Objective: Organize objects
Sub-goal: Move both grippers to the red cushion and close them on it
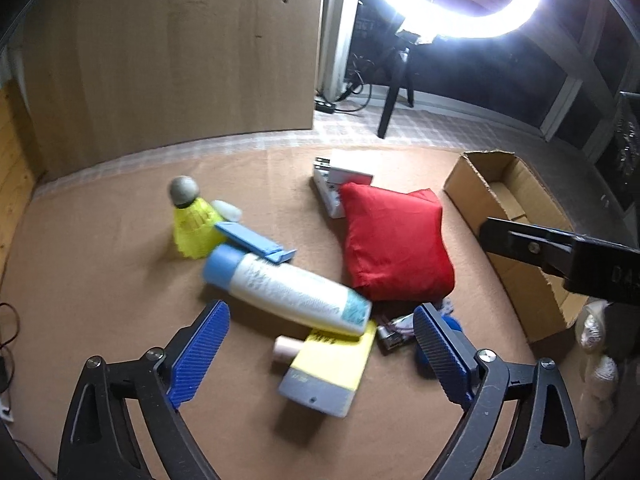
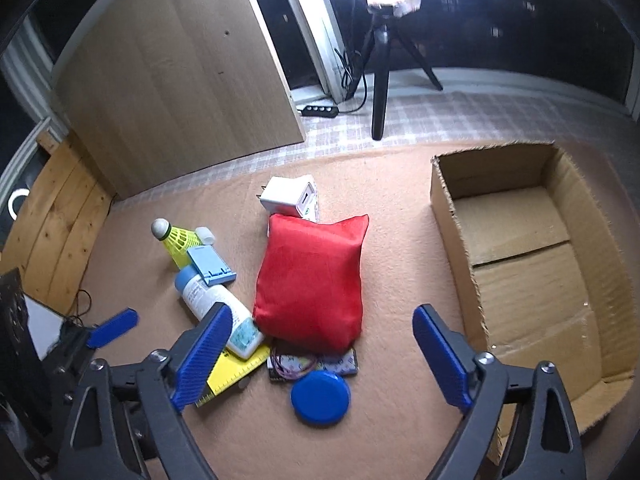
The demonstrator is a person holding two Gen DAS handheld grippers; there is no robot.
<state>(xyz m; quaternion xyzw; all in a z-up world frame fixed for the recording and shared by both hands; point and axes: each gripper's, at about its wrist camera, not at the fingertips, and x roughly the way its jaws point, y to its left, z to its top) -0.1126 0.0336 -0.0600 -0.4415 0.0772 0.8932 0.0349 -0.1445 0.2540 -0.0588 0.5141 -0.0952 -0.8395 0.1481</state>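
Note:
A heap lies on the tan mat: a red pouch (image 1: 394, 244) (image 2: 312, 280), a white bottle with a blue cap (image 1: 288, 290) (image 2: 218, 308), a yellow shuttlecock (image 1: 192, 224) (image 2: 176, 242), a light-blue stand (image 1: 256, 244) (image 2: 210, 266), a yellow ruler pad (image 1: 328, 364) (image 2: 236, 372), a blue disc (image 2: 320, 398) and a white charger (image 2: 290, 198). My left gripper (image 1: 320, 320) hovers open over the bottle's lower end and the pad, touching neither. My right gripper (image 2: 323, 316) is open above the pouch's near edge, gripping nothing.
An open cardboard box (image 2: 452, 248) (image 1: 468, 196) sits right of the heap, with nothing visible inside it. A wooden panel (image 2: 180, 80) and a ring light on its tripod (image 2: 380, 80) stand behind the mat. A patterned card with hair ties (image 2: 312, 364) lies by the disc.

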